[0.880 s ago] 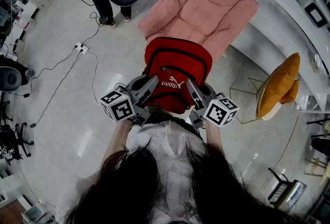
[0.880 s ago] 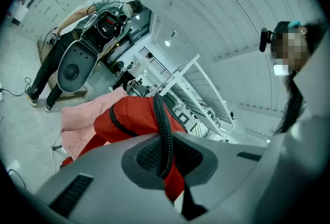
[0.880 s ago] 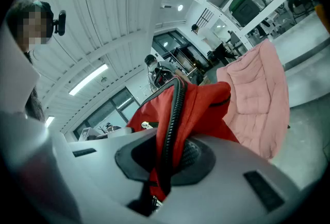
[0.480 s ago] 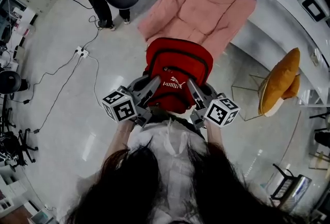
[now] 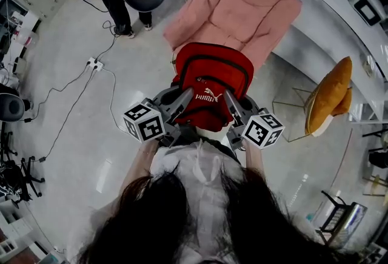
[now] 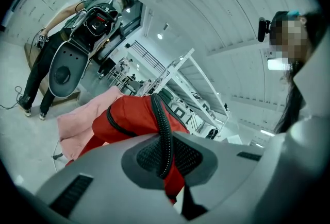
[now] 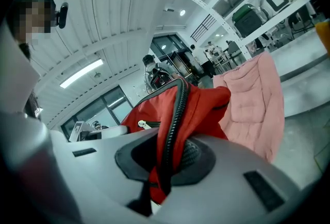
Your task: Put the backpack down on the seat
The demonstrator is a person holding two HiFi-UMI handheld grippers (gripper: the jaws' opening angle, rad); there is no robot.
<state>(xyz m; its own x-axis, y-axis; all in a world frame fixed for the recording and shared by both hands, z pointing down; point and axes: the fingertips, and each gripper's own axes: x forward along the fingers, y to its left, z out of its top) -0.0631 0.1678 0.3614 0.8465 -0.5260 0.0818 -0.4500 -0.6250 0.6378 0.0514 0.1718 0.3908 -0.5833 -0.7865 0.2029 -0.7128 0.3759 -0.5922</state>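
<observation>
Currently: red backpack [image 5: 212, 74], black-piped edges clamped in left gripper [image 5: 185, 100] and right gripper [image 5: 229, 102], slightly nearer the pink padded chair [image 5: 242, 8] than before; set-down pending.

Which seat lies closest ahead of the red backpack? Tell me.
The pink padded chair, right beyond the backpack; the orange-cushioned chair stands off to the right.

Head view steeply down; gripper views upward, sharing backpack [image 5: 212, 84]

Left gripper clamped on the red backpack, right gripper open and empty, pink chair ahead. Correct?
No: the right gripper is shut on the red backpack too, as the right gripper view shows. The left gripper and pink chair are as you say.
</observation>
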